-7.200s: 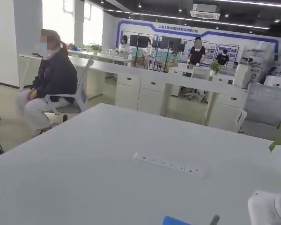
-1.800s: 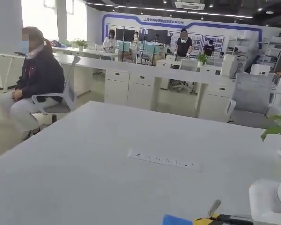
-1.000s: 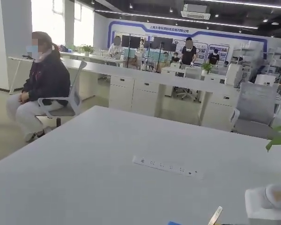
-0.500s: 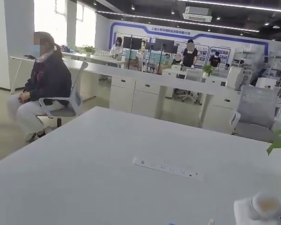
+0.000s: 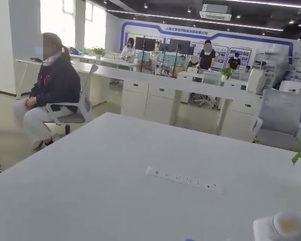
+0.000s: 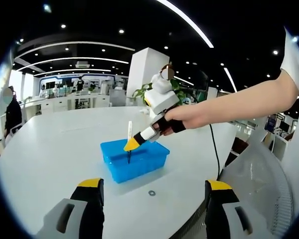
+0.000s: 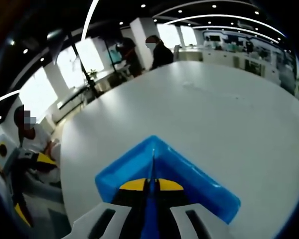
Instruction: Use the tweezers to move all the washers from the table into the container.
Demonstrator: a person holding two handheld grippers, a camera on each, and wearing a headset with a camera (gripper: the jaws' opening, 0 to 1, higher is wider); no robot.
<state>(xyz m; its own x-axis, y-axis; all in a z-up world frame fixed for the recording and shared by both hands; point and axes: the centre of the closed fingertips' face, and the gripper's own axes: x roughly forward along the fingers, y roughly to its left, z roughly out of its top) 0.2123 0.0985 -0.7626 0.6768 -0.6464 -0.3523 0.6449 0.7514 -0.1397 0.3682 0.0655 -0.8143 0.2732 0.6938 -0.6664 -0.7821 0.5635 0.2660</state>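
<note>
**1. HAZARDS (judged)**
- Counter (image 6: 55,149): smooth white top. The last visible washer lies near its close edge, so a nudge could send the washer off the edge.
- The head view looks across the counter toward the power strip (image 5: 183,179), not down at the work. A pick made w/o direct sight may miss.
- Container (image 6: 139,162): blue, open-top, looks light. The tweezers' tips are down inside it. A sideways pull-out could catch a wall and shift or tip it, spilling the contents.
- Tweezers (image 6: 129,130): thin, gripped at mid-length. If the squeeze slackens they may twist or drop. Too much squeeze leaves the tips no room to open for the next pick.
- Washer (image 6: 151,192): small, flat, on the counter just in front of the container, apart from its wall. It lies flush w/ the counter, so the tips may skid and flick it away.

**2. GRIPPER STATE**
- Left gripper (image 6: 154,184): jaws spread wide, nothing between them, touching nothing. It hovers above the counter, w/ the washer just ahead of it.
- Right gripper (image 6: 131,145): jaws pressed together on the tweezers, poised over the container w/ the tips pointing in. Its own view shows the tips over the blue interior.
- Whether a washer sits between the tips: cannot tell. Contents of the container: not legible.
</note>
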